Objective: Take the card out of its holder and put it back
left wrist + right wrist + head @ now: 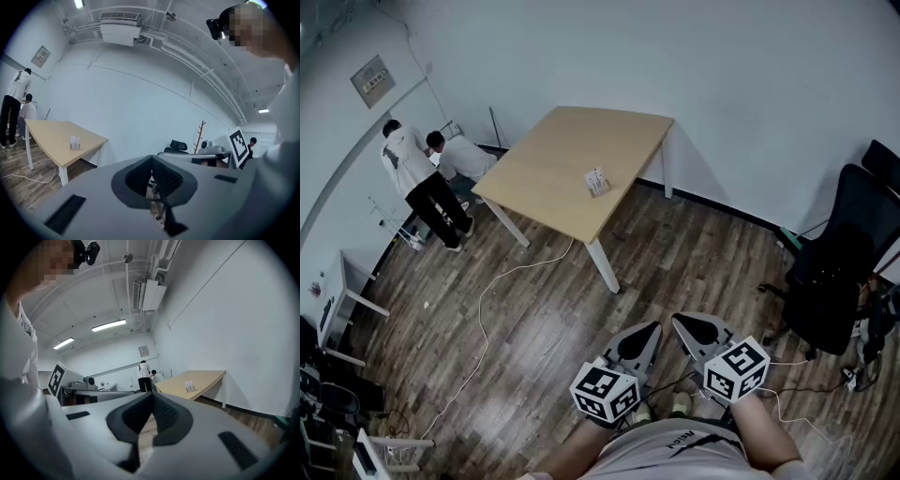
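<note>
While standing well short of the table [572, 169] with left gripper [652, 328] and right gripper [679, 321] both clenched on nothing, walk up, part one pair of jaws, and pinch only the card [596, 178], leaving its holder [599, 187] on the table.

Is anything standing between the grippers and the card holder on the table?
Nothing visible. Only open floor separates the left gripper and right gripper from the table, where the card holder stands alone.
</note>
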Demonstrator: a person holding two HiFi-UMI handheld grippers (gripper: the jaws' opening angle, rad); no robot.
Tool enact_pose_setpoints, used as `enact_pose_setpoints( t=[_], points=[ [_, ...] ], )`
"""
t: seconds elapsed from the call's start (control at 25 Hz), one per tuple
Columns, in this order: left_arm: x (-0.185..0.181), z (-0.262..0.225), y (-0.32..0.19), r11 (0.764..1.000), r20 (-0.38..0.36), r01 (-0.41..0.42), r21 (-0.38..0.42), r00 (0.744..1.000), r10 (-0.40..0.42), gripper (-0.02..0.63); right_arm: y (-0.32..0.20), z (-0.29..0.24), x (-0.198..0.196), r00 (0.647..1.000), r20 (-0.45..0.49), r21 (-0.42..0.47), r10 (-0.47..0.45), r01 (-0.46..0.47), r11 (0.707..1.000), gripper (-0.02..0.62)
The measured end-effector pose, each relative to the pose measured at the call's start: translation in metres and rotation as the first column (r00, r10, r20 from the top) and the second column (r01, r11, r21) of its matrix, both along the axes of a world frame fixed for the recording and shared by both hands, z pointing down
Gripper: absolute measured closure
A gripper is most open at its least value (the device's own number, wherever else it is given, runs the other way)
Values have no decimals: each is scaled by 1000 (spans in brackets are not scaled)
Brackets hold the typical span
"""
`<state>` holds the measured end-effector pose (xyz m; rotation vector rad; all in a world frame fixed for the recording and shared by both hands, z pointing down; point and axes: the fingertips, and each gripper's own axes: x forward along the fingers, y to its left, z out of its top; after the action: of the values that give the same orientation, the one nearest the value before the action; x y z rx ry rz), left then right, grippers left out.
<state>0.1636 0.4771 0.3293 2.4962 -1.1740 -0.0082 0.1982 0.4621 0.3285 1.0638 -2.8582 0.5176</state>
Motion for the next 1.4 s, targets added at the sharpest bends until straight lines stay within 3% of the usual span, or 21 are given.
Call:
enact_pose_setpoints(
  t=[0.44, 0.92, 1.4],
  points=[
    [15, 0, -4, 1000, 3, 30, 5, 1000, -30, 592, -4, -5, 21, 1000, 26, 11, -11, 11, 1000, 581],
    [10, 2, -28, 988, 34, 155, 10, 987, -155, 592, -29, -2, 67, 996, 91, 2, 5, -5, 1000, 581],
    [18, -1, -58, 986, 54, 162, 27, 985, -164, 592, -57, -3, 70, 995, 95, 12, -27, 26, 1000, 581]
  ],
)
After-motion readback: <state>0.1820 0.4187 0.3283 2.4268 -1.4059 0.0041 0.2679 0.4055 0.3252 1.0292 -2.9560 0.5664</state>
